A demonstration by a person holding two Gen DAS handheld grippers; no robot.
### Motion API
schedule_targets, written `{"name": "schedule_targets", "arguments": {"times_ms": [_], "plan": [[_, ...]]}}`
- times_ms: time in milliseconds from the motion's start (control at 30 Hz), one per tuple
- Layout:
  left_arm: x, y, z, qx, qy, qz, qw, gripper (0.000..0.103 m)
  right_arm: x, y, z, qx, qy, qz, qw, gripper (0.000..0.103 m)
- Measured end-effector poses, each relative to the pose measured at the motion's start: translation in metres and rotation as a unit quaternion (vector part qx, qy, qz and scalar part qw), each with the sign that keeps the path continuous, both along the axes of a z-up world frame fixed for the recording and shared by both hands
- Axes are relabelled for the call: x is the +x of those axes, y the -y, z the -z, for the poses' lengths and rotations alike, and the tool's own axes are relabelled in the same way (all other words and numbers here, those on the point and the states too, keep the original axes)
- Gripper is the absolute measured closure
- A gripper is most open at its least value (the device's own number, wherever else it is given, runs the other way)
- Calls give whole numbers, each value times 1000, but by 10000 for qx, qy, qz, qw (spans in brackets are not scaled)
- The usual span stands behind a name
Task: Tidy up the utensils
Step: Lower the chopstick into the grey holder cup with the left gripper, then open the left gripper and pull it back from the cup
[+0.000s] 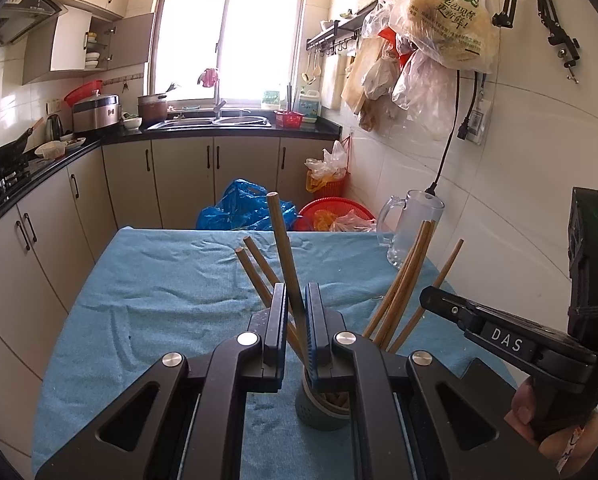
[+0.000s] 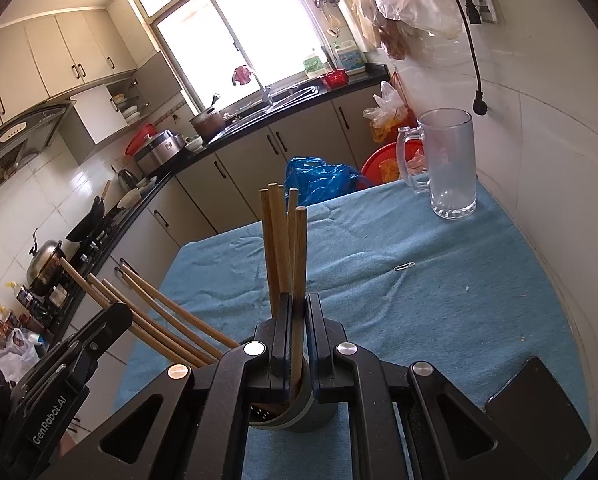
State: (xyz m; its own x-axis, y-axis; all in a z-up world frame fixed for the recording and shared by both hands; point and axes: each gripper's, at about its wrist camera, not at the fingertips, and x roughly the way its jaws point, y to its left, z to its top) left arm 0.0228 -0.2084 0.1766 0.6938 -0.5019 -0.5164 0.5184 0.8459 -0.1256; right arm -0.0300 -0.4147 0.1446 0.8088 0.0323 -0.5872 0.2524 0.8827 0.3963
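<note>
A grey-green utensil holder [image 1: 325, 410] stands on the blue cloth, right under both grippers; it also shows in the right wrist view [image 2: 299, 416]. Several wooden chopsticks stand in it and fan out. My left gripper [image 1: 296, 312] is shut on one chopstick [image 1: 284, 240] that rises upright from the holder. My right gripper [image 2: 298, 320] is shut on another chopstick [image 2: 299, 264], beside an upright bunch [image 2: 274, 240]. More chopsticks [image 2: 159, 312] lean left. The right gripper's body [image 1: 539, 340] shows at the right of the left wrist view.
A glass mug [image 2: 449, 164] stands at the table's far right corner, near the tiled wall. A paper clip [image 2: 403, 267] lies on the blue cloth [image 2: 439, 300]. A dark phone [image 2: 537, 408] lies at the near right. Kitchen counters and bags lie beyond the table.
</note>
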Motion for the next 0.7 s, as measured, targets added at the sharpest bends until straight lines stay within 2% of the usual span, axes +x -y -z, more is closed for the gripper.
{"name": "schedule_targets", "arguments": {"times_ms": [400,467,533,700], "plan": [[-4,-3,2,42,76,-3,10000,94,-1,-9,-3,-148,3,-153,9998,95],[-4,-3,3,59,66,-22,10000,90,-3,-11,-3,-162,3,-170,9997,95],[-4,-5,4,62,58,-61,9999,81,-3,-11,-4,-171,-2,-163,9997,95],[-8,-9,6,82,40,-89,9999,80,-5,-12,-6,-211,-29,-172,9996,93]]}}
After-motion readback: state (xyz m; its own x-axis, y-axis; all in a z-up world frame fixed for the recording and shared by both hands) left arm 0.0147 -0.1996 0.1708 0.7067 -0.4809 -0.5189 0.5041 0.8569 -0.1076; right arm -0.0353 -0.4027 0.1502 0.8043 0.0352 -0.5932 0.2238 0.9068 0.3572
